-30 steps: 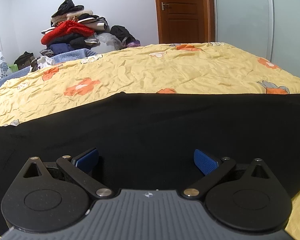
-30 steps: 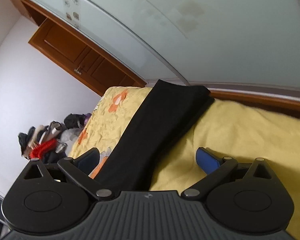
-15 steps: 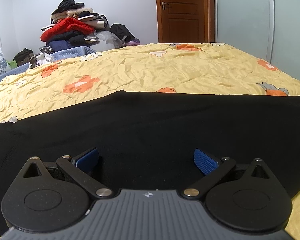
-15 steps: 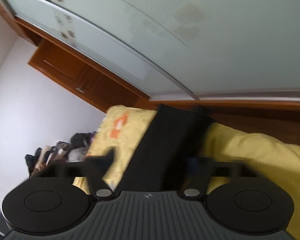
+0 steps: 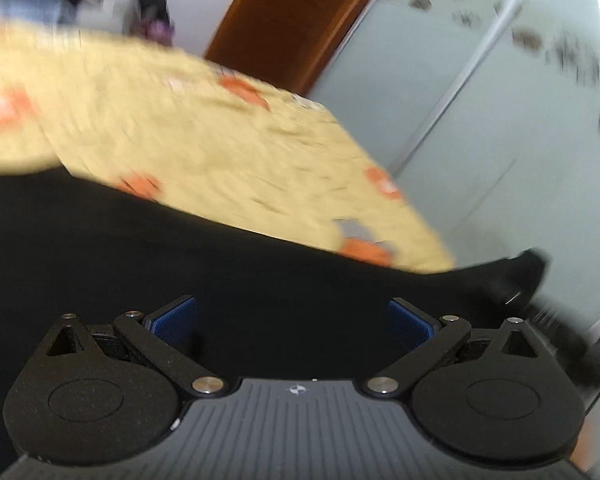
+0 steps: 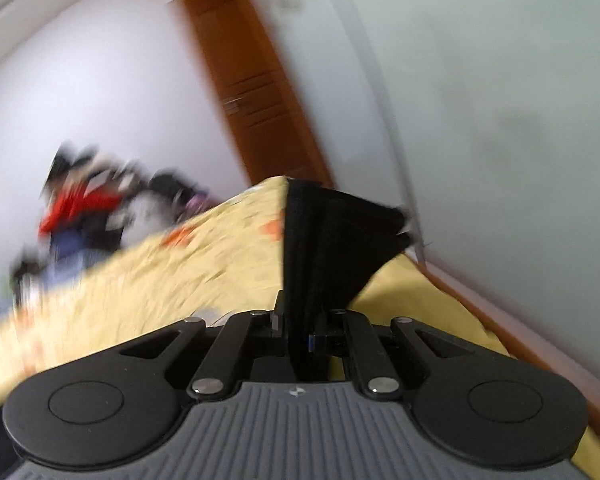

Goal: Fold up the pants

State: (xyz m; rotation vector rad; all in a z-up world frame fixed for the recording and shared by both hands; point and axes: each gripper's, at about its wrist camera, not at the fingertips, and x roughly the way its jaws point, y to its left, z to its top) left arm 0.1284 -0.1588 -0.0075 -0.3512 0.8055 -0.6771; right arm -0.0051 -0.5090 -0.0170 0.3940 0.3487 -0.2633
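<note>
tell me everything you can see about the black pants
The black pants are plain dark soft fabric, laid in a long band across the yellow flowered bedspread. In the right wrist view one end is pinched in the shut right claw and fans out in pleats. The left claw is open above the cloth, not gripping it.

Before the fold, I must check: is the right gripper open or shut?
Shut. The right gripper has its fingers closed on the black fabric pants, which bunch between them.
</note>
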